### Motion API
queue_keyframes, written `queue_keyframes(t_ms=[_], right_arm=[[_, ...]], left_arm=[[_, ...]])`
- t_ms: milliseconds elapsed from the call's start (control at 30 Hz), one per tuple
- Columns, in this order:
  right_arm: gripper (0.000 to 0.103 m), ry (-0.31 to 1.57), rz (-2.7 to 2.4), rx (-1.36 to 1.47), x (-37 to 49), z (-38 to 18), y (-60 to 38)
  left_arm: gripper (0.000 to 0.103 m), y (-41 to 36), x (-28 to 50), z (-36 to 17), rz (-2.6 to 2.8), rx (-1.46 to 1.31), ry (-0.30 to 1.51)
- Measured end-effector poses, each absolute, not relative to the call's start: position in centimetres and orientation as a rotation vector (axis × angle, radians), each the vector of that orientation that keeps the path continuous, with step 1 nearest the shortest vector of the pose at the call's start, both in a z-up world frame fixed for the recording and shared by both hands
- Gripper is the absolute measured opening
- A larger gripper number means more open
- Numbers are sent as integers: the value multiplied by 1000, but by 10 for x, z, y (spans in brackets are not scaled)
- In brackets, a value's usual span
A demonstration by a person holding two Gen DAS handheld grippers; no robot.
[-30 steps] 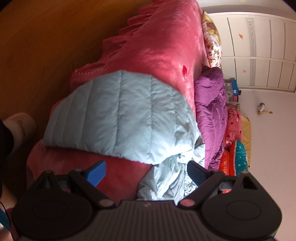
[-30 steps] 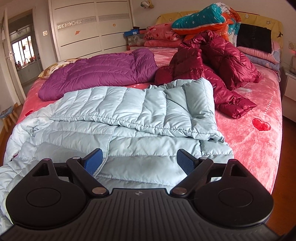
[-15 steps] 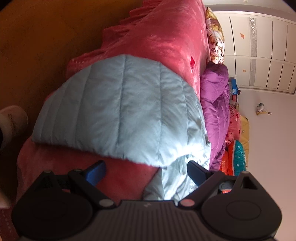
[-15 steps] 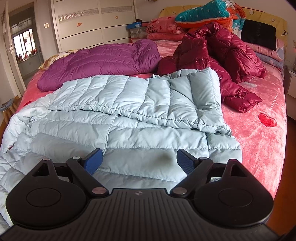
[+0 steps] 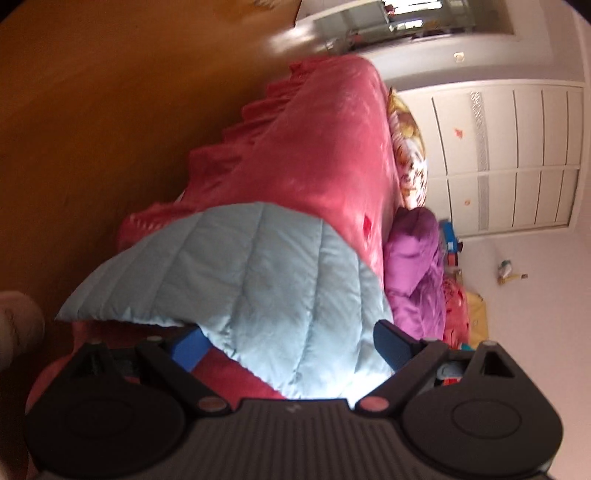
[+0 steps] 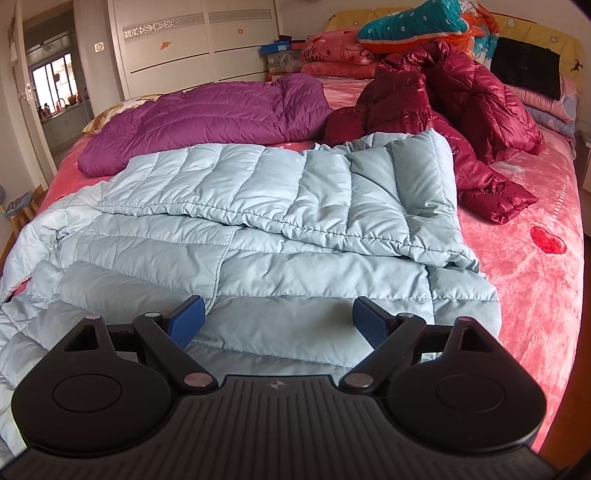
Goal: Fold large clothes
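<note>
The right gripper (image 6: 277, 319) has its jaws spread wide and holds nothing; it hangs just above the near hem of the light blue jacket (image 6: 258, 229), which lies spread across the pink bedspread (image 6: 535, 295) with its far half folded back over itself. The left gripper (image 5: 288, 345) is also wide apart and empty, its blue fingertips (image 5: 190, 347) on either side of a quilted flap of the same jacket (image 5: 258, 280) that drapes over the corner of the bed toward the wooden floor (image 5: 92, 110); whether the pads touch the cloth cannot be told from this blurred view. Just beyond the blue jacket on the bed lies a purple jacket (image 6: 207, 125), laid flat, and to its right a dark red jacket (image 6: 450, 103) sits in a rumpled heap, one sleeve touching the blue jacket's edge. Pillows (image 6: 406, 22) are stacked at the head of the bed, and a white wardrobe (image 6: 192, 40) stands against the wall.
</note>
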State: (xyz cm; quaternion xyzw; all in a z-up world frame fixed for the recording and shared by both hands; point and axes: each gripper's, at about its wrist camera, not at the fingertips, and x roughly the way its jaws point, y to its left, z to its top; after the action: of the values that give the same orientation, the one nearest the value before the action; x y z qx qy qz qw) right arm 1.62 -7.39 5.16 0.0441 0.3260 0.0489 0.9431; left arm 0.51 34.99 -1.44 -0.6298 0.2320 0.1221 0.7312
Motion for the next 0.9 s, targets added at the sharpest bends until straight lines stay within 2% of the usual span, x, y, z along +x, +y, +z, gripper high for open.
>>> queue_keyframes(t_ms=[167, 267, 333, 400, 433, 533, 633, 900], right_arm=[[103, 640, 96, 100, 18, 55, -77], [103, 616, 79, 107, 17, 59, -81], [103, 596, 63, 105, 17, 61, -84], [103, 577, 50, 101, 17, 63, -87], [103, 567, 42, 98, 17, 63, -88], [103, 544, 22, 89, 18, 64, -90], [103, 519, 1, 85, 21, 66, -92], [103, 499, -43, 156, 36, 68, -108]], left_arm=[[92, 356, 16, -25, 277, -1437, 514], [74, 359, 22, -30, 274, -1465, 499], [57, 359, 24, -31, 272, -1476, 485], [49, 358, 29, -30, 266, -1468, 467], [41, 358, 31, -28, 258, -1457, 452], [27, 358, 39, -18, 221, -1414, 414], [23, 358, 50, 5, 181, -1315, 381], [22, 330, 87, 94, 61, -853, 326]])
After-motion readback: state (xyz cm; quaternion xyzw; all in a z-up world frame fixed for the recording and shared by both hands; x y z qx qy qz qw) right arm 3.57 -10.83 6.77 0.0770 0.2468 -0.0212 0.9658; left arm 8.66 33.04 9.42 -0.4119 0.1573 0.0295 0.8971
